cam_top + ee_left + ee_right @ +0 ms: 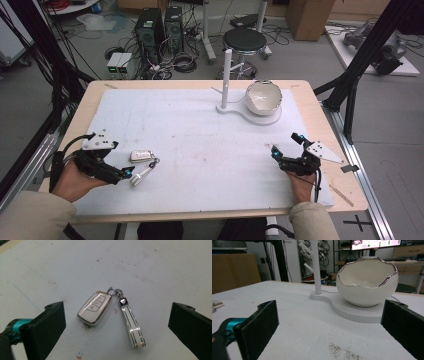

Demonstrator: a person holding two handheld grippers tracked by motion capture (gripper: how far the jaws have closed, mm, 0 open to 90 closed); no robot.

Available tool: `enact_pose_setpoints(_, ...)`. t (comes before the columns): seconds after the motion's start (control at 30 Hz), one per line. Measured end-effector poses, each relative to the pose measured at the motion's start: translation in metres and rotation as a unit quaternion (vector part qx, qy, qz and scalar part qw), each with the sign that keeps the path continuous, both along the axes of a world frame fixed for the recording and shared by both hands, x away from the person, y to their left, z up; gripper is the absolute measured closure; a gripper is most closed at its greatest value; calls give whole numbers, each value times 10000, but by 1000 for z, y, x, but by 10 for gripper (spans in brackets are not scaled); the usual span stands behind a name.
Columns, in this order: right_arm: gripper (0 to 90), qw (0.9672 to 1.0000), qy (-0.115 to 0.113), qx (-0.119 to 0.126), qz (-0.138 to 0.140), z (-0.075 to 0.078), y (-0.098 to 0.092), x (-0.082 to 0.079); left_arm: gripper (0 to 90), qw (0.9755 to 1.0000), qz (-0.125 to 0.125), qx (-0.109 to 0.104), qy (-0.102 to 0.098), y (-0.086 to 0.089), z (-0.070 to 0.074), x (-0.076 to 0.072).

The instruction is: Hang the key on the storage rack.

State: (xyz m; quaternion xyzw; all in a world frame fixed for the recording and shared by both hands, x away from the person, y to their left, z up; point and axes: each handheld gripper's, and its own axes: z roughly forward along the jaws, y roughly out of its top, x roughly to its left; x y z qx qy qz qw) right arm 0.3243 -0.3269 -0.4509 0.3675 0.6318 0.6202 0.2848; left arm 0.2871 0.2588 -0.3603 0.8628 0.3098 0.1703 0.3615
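Fob (94,308) lying lower left on the mat (200,145), strap (131,323) trailing beside. Left gripper (131,173) hovering wide open, holding nothing; right gripper (286,144) gaping empty too. Probably light, glossy, slippery; pinching across the fob's narrow sides, not the floppy strap.

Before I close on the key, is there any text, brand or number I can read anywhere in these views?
None can be read.
Key fob: three button symbols, too small to make out.
Strap emblem: blurred.
Monitor behind the bowl: lines of text, too blurred to read.
Left claw stands open over the key.
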Motion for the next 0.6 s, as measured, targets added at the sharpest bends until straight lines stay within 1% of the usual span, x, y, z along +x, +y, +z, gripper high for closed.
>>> enact_pose_setpoints(0.03,5,10000,-16,-3,1,0,0,0,17,10000,28,21,79,-2,-3,0)
enact_pose_setpoints(0.13,5,10000,-17,-5,-1,0,0,0,27,9994,54,203,258,-7,-9,0)
enact_pose_setpoints(0.2,5,10000,-39,-11,7,0,0,1,28,9986,92,350,392,-11,-13,1)
enact_pose_setpoints(0.23,5,10000,-38,-16,5,0,0,1,28,9986,92,350,392,-11,-13,1)
enact_pose_setpoints(0.27,5,10000,-16,0,-5,0,0,0,34,9977,119,403,525,-13,-15,2)
enact_pose_setpoints(0.3,5,10000,-63,-7,-2,0,0,1,36,9977,119,403,525,-13,-15,2)
enact_pose_setpoints(0.33,5,10000,-46,-20,-10,0,-1,1,36,9973,147,413,594,-13,-16,2)
enact_pose_setpoints(0.37,5,10000,-15,0,-3,0,0,0,36,9967,128,440,669,-14,-17,3)
enact_pose_setpoints(0.43,5,10000,-45,-9,-9,0,0,1,36,9953,139,513,805,-15,-20,4)
enact_pose_setpoints(0.47,5,10000,-20,11,0,0,0,0,36,9939,143,561,939,-16,-22,4)
enact_pose_setpoints(0.5,5,10000,-48,-9,-7,0,-1,1,36,9925,145,665,1011,-18,-25,5)
enact_pose_setpoints(0.53,5,10000,-48,-9,-7,0,-1,1,36,9925,145,665,1011,-18,-25,5)
enact_pose_setpoints(0.57,5,10000,-52,-2,-6,0,-1,1,36,9920,129,708,1035,-19,-26,5)
enact_pose_setpoints(0.6,5,10000,-48,1,-9,0,0,1,36,9911,111,744,1102,-21,-28,6)
